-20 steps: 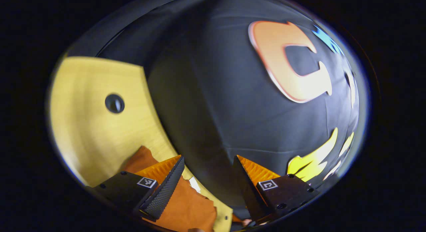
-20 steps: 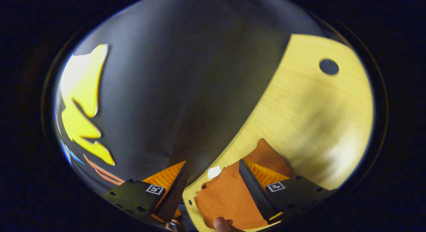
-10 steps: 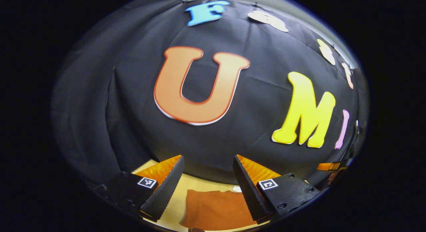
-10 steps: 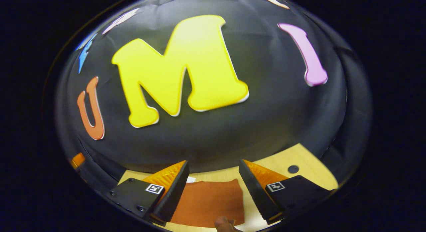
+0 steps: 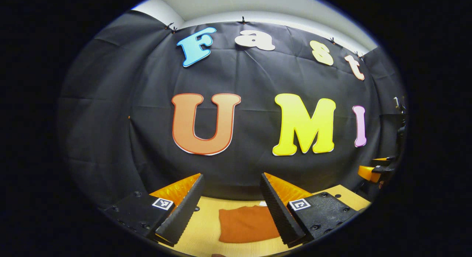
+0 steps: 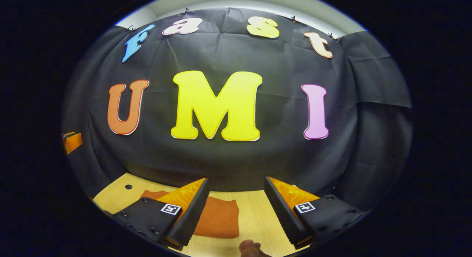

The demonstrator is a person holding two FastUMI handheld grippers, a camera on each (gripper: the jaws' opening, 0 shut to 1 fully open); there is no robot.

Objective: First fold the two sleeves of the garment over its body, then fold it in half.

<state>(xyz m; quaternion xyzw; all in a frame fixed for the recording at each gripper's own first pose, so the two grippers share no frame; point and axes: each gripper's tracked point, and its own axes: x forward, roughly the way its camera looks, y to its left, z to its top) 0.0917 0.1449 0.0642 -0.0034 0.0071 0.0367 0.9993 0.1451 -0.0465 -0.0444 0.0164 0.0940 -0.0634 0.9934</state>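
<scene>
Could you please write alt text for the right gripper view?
A folded orange garment lies on the wooden table, below the right tool, whose jaws stand open above it. Black cloth covers the booth wall behind.

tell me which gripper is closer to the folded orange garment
Hard to call, perhaps left. The left gripper has the garment between its fingers' lines; in the right gripper view it lies off to the left.

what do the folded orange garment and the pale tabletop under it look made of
The folded orange garment looks like soft matte cloth, probably a knit or cotton: dull surface, limp rounded edges, no shine. The pale yellow tabletop looks like wood or a wood-look laminate: fine straight grain lines, smooth with a slight sheen. The pictures cannot settle which.
</scene>
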